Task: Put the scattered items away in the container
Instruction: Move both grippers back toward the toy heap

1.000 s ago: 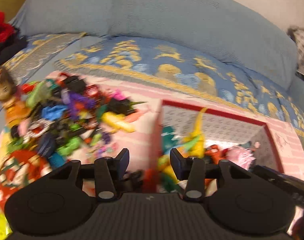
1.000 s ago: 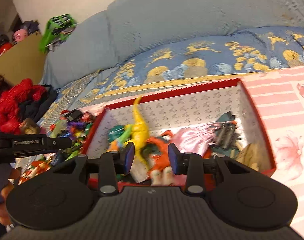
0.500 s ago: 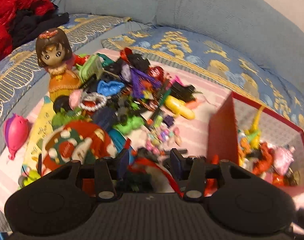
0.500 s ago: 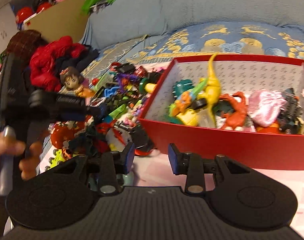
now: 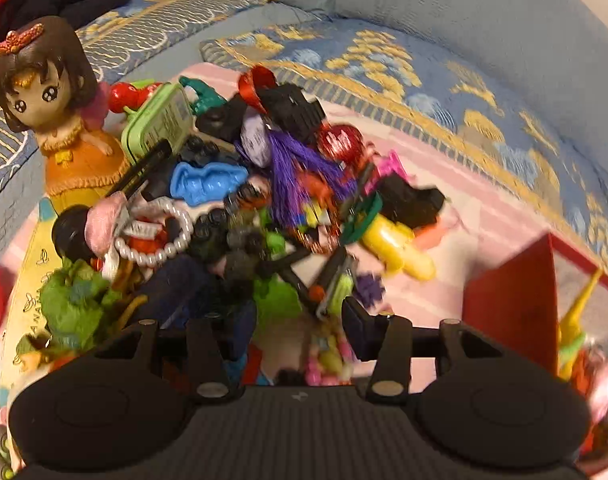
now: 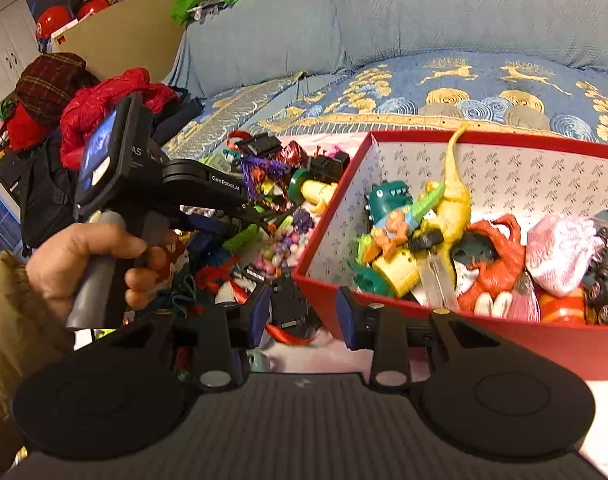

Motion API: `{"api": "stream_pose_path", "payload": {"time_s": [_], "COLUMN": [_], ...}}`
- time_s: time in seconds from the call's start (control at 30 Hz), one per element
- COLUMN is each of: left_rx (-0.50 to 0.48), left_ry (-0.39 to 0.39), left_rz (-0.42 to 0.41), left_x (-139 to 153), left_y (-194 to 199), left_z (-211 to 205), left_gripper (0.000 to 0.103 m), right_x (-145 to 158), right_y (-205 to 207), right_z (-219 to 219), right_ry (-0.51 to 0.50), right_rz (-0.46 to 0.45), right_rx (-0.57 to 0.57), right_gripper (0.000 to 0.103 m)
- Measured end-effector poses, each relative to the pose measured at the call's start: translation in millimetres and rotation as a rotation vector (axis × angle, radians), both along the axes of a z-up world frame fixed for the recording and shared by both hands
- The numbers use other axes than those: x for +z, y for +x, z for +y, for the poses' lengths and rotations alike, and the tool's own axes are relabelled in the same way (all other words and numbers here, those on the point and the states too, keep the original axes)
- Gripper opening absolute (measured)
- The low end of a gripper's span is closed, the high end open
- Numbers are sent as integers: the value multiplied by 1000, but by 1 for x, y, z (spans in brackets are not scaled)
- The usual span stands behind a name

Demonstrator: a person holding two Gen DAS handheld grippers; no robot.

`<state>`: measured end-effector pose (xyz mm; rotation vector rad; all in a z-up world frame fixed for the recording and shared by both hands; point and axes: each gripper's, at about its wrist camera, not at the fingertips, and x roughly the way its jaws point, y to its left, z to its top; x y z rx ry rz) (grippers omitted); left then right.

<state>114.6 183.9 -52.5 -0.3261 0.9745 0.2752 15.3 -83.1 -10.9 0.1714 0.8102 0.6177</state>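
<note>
We see the left hand-held gripper (image 5: 300,320) tipped down over the near edge of a heap of scattered toys (image 5: 240,208) that lies on a pink striped cloth (image 5: 475,216) spread over a blue sofa (image 6: 443,12). Its jaws stand partly apart and we can make out nothing pinched between them; the near toys under them are too blurred to name. In the heap we pick out a doll in an orange dress (image 5: 64,120) standing upright at the far left, a green tin (image 5: 160,120) leaning just beside her, a blue moulded piece (image 5: 204,180), a pearl bracelet (image 5: 160,236), a purple tassel (image 5: 292,176) and a yellow plastic toy (image 5: 395,248) on the side nearest the box.

The red box (image 6: 463,328) sits on the same cloth, just right of the heap, and already holds a yellow dinosaur (image 6: 455,196), a teal dinosaur (image 6: 387,196), a red crab (image 6: 499,256) and a pink fluffy thing (image 6: 559,252).

The right hand-held gripper (image 6: 304,316) hovers by the box's near left corner, its jaws at a narrow, empty gap, with a small black toy (image 6: 292,308) on the cloth beyond them. From the right wrist view we also see a hand (image 6: 92,264) in an olive sleeve (image 6: 8,320) gripping the left tool's handle over the heap
</note>
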Motion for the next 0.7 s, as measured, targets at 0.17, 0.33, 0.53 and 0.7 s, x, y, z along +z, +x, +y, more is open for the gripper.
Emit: {"api": "stream_pose_path", "payload": {"time_s": [0.17, 0.33, 0.53, 0.7], "left_rx": [-52, -64, -136, -184], "left_ry": [61, 76, 164, 165], "left_rz": [34, 55, 95, 101], "left_x": [-10, -23, -29, -30], "left_y": [21, 41, 52, 46], "left_z": [-10, -7, -19, -26], "left_gripper": [49, 49, 47, 39], "right_x": [3, 6, 6, 9], "right_y": [11, 12, 13, 13], "right_z": [3, -1, -3, -6], "right_ry": [17, 39, 44, 46], "right_rz": [-4, -2, 0, -8], "right_rx": [-6, -3, -16, -18], "right_gripper": [36, 36, 36, 36]}}
